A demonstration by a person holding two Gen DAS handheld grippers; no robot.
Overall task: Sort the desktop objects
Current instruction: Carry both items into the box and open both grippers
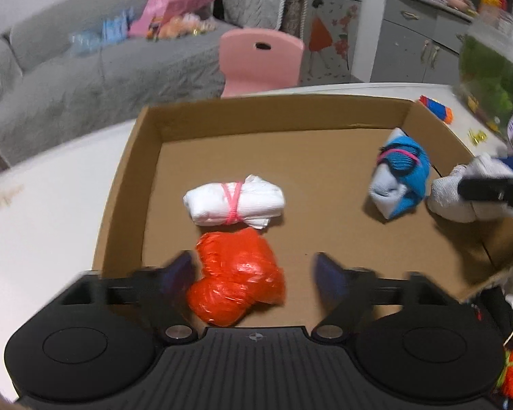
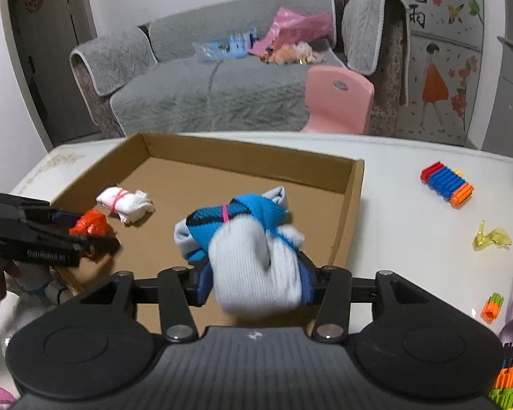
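A shallow cardboard box (image 1: 154, 126) (image 2: 249, 167) lies on the white table. Inside it are a white bundle tied with a pink band (image 1: 234, 201) (image 2: 125, 203), a blue sock bundle (image 1: 400, 177) (image 2: 242, 212) and an orange plastic bundle (image 1: 236, 280) (image 2: 90, 223). My left gripper (image 1: 254, 273) (image 2: 95, 230) stands wide open around the orange bundle, and its right finger is clear of it. My right gripper (image 2: 256, 283) is at the box's right side. A pale grey sock ball (image 2: 256, 266) (image 1: 451, 191) fills the gap between its pads, blurred and not pinched.
On the table right of the box lie a red, blue and orange block stick (image 2: 448, 184) (image 1: 436, 109), a yellow clip (image 2: 492, 239) and an orange piece (image 2: 492, 307). A green fish tank (image 1: 489, 78) stands at the far right. A pink chair (image 2: 338, 99) is behind the table.
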